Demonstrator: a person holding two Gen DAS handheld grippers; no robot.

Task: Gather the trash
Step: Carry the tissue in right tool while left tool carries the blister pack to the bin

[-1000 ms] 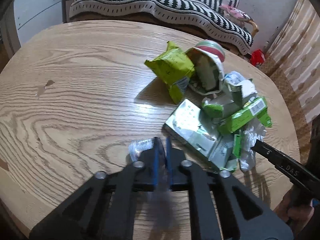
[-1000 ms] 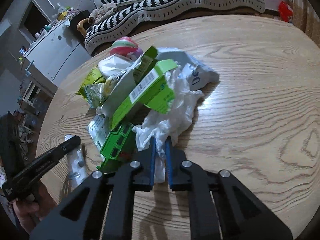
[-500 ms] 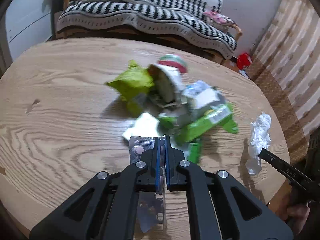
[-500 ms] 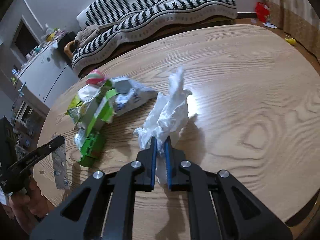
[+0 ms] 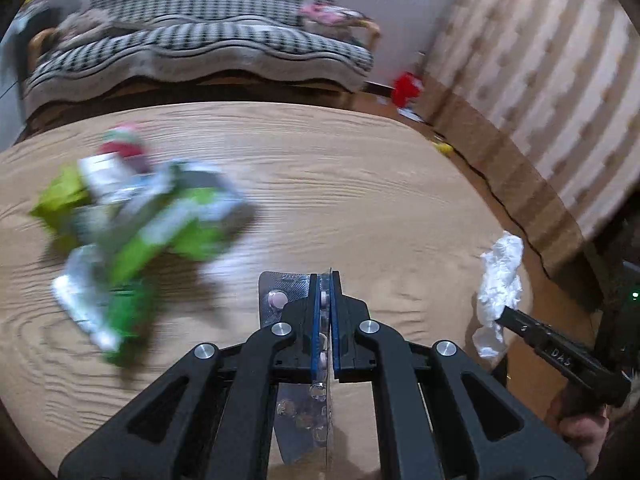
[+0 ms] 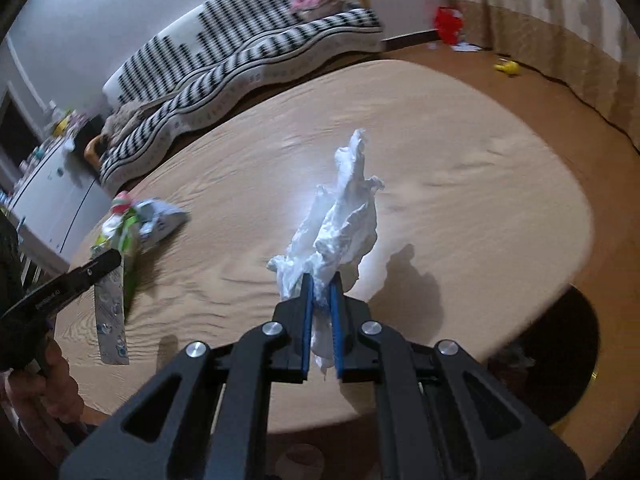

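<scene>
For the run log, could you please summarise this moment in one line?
left claw: shut on blister pack | right claw: shut on tissue | both lifted | wrappers on table

Silver blister pack [image 5: 280, 300], a pink pill showing in one pocket, is up off the desk [image 5: 360, 184], pinched on edge and hanging lengthwise. The crumpled white tissue [image 6: 340, 220] is lifted too, its free end standing upward. Left behind on the desk sits the blurred heap of wrappers [image 5: 136, 216]: lime-green packets, a green carton, silvery foil, something red-and-white at the back.
</scene>
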